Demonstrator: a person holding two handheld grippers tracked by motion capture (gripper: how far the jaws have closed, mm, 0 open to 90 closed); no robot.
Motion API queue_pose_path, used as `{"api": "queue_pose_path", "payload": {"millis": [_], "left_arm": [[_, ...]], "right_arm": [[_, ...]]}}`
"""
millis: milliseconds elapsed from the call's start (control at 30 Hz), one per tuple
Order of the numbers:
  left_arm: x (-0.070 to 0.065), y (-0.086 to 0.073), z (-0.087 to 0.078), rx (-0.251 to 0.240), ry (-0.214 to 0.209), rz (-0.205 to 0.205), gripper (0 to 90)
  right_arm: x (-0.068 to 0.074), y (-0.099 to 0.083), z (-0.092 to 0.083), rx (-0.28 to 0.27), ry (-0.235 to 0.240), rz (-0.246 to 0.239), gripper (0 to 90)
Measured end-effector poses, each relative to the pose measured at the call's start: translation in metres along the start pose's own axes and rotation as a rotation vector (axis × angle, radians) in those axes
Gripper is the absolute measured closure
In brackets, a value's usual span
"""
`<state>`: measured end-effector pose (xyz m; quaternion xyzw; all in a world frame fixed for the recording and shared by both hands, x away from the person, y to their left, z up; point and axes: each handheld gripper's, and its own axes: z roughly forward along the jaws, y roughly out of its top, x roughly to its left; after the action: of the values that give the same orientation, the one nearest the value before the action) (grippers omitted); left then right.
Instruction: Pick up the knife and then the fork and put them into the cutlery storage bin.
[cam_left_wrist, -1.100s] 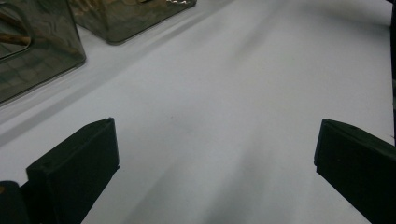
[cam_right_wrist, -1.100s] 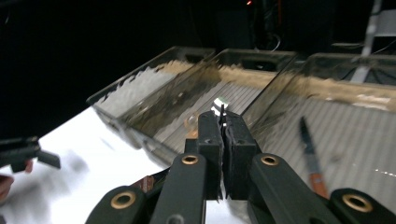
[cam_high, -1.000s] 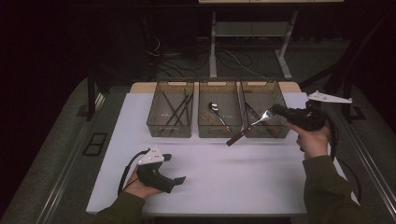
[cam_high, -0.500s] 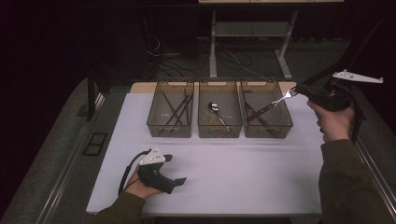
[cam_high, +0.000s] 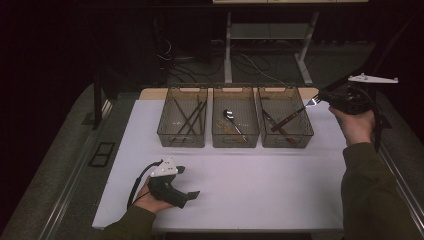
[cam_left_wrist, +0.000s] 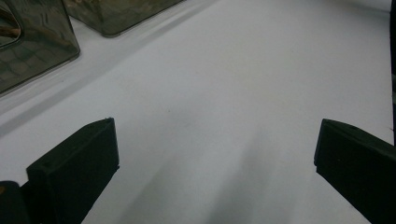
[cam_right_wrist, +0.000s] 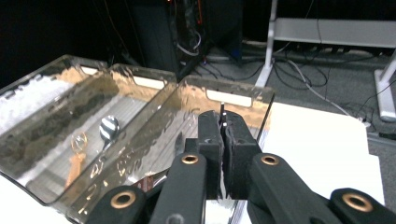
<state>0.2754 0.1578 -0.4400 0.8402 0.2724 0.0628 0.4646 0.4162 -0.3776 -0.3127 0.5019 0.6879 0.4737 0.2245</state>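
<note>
We hold a fork (cam_high: 295, 114) pinched by its tines in our right gripper (cam_high: 320, 99), its handle angled down over the right-hand bin (cam_high: 285, 140), seemingly to drop it there, while our left gripper (cam_high: 192, 194) rests wide open and empty on the white table (cam_high: 260, 180).
</note>
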Motion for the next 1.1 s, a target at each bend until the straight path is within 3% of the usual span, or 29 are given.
{"api": "queue_pose_path", "payload": {"millis": [533, 633, 767, 833, 1100], "left_arm": [[-0.001, 0.000, 0.005, 0.026, -0.020, 0.010, 0.0], [-0.001, 0.000, 0.006, 0.032, -0.021, 0.012, 0.0], [-0.001, 0.000, 0.007, 0.030, -0.022, 0.015, 0.0], [-0.001, 0.000, 0.006, 0.029, -0.022, 0.015, 0.0], [-0.001, 0.000, 0.007, 0.030, -0.022, 0.013, 0.0]], "right_arm": [[-0.009, -0.018, 0.043, 0.157, 0.062, 0.009, 87.0], [-0.011, -0.020, 0.049, 0.148, 0.082, 0.028, 86.5], [-0.013, -0.023, 0.059, 0.144, 0.042, 0.034, 84.4], [-0.013, -0.025, 0.065, 0.148, 0.000, 0.010, 83.7], [-0.019, -0.030, 0.089, 0.144, -0.019, 0.039, 81.7]]}}
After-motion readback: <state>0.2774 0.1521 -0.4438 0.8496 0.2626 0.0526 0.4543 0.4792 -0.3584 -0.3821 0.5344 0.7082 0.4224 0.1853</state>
